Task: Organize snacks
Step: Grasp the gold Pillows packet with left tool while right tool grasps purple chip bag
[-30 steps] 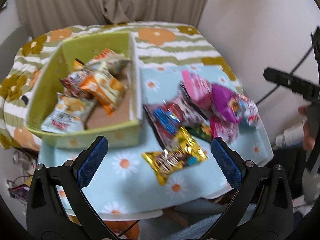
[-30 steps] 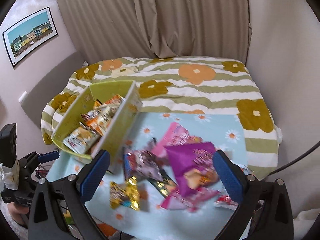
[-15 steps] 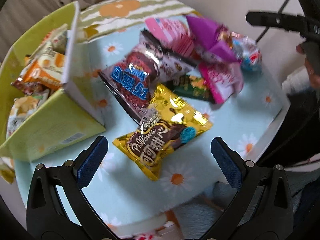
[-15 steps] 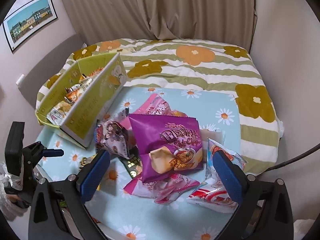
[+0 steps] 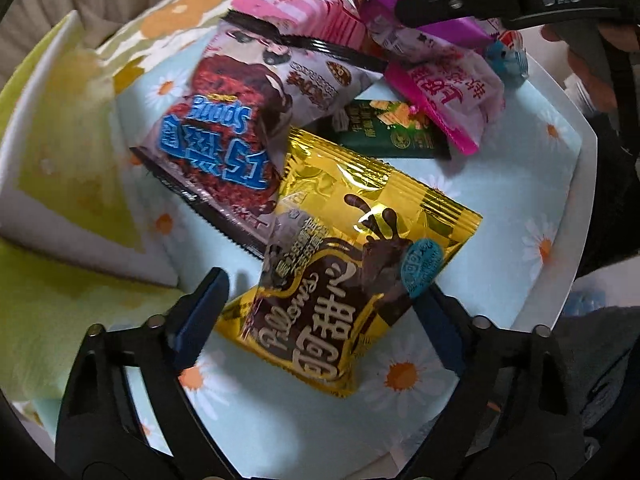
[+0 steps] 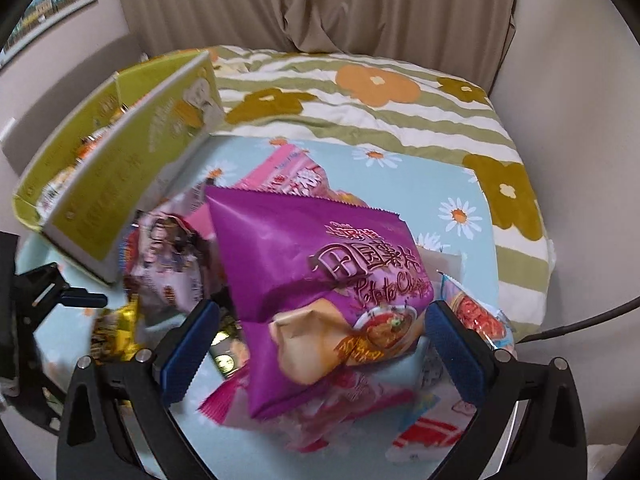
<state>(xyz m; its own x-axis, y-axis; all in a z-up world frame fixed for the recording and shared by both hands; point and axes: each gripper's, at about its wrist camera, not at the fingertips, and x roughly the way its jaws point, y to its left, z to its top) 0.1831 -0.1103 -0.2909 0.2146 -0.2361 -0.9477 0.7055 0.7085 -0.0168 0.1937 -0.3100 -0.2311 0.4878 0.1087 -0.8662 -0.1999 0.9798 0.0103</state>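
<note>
A pile of snack packets lies on a daisy-print table (image 5: 512, 184). My left gripper (image 5: 320, 312) is open, its fingers on either side of the near end of a gold chocolate packet (image 5: 344, 252). Beyond it lie a purple-and-blue packet (image 5: 240, 120), a dark green packet (image 5: 396, 132) and pink packets (image 5: 440, 76). My right gripper (image 6: 320, 340) is open, astride the near end of a purple potato-chip bag (image 6: 320, 264). The right gripper also shows in the left wrist view (image 5: 500, 0). The green box (image 6: 120, 168) holds several snacks.
The green box (image 5: 60, 184) stands at the left of the table. A red-and-white packet (image 6: 476, 320) lies at the right. A flowered striped bedspread (image 6: 380, 92) lies behind the table. The table edge (image 5: 576, 216) is at the right, curtains and walls beyond.
Both grippers have moved down and forward toward the pile. The left one now straddles the gold packet, the right one the purple bag. Both stay open.
</note>
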